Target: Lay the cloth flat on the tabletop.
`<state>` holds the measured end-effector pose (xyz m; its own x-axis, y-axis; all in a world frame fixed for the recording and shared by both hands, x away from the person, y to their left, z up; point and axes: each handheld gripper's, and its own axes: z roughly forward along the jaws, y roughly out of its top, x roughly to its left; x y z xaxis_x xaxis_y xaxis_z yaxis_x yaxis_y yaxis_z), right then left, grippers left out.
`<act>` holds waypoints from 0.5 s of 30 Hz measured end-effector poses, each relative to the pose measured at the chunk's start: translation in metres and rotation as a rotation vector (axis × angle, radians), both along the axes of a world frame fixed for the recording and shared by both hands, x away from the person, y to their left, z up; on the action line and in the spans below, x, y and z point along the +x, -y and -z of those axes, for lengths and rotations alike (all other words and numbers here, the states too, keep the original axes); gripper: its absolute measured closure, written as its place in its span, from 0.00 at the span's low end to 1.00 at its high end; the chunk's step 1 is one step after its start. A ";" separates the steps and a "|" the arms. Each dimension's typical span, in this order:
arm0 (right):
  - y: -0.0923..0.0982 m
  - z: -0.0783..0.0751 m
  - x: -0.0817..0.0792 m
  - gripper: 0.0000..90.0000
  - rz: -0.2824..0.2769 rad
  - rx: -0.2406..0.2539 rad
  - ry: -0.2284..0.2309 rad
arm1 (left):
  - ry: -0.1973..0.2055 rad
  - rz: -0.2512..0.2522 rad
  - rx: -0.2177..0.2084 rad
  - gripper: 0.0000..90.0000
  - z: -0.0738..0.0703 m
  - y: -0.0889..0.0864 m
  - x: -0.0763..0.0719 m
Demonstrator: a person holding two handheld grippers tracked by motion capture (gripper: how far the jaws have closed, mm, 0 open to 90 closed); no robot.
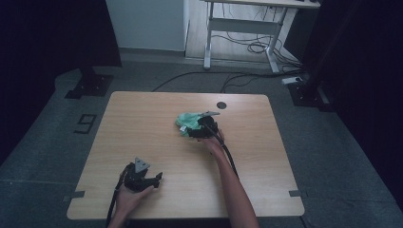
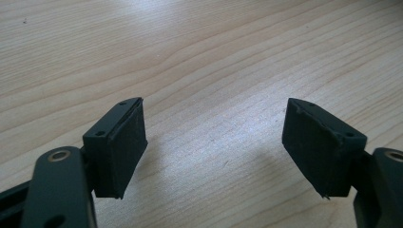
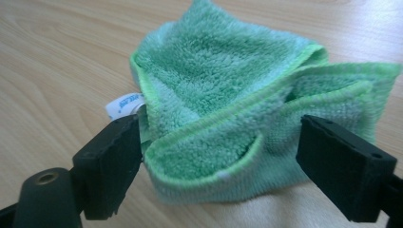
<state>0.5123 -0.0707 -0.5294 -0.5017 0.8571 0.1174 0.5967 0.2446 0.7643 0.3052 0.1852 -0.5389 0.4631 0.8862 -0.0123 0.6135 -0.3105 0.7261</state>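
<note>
Pale wood grain covers the table, which stands on a grey floor with a second desk and loose cables at the far side of the room. Near the middle of the tabletop, a little to the right and toward the far edge, lies a crumpled green cloth, folded over on itself in loose layers with a brighter green stitched hem. In the right gripper view the cloth sits between the two black jaws, which stand wide apart on either side of its near fold; the left-hand jaw is just beside a small white label at the cloth's edge, while the other jaw stands a little clear of the fabric. The right gripper is thus released, not pinching the cloth, with the person's forearm reaching in from the near edge. The left gripper rests near the table's near left corner, well apart from the cloth. Its own view shows the left gripper with jaws spread wide over bare wood, nothing between them.
</note>
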 end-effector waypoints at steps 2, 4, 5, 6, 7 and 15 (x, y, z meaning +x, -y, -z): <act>-0.003 0.006 0.003 0.30 0.001 -0.028 -0.014 | -0.001 0.002 -0.001 0.25 0.000 0.000 0.000; -0.004 0.011 0.004 0.45 0.006 -0.047 -0.008 | -0.002 0.005 0.001 0.25 0.001 0.001 0.000; -0.003 0.013 0.003 0.57 0.017 -0.052 0.002 | -0.002 0.005 0.001 0.25 0.001 0.001 0.000; -0.001 0.013 0.003 0.65 0.025 -0.043 0.004 | -0.002 0.006 0.001 0.25 0.000 0.001 0.000; 0.003 0.013 0.002 0.76 0.013 -0.018 0.000 | -0.001 0.005 0.002 0.26 0.000 0.001 0.001; 0.025 -0.001 -0.011 0.87 -0.029 0.037 0.038 | 0.014 0.004 0.006 0.29 0.000 0.000 0.001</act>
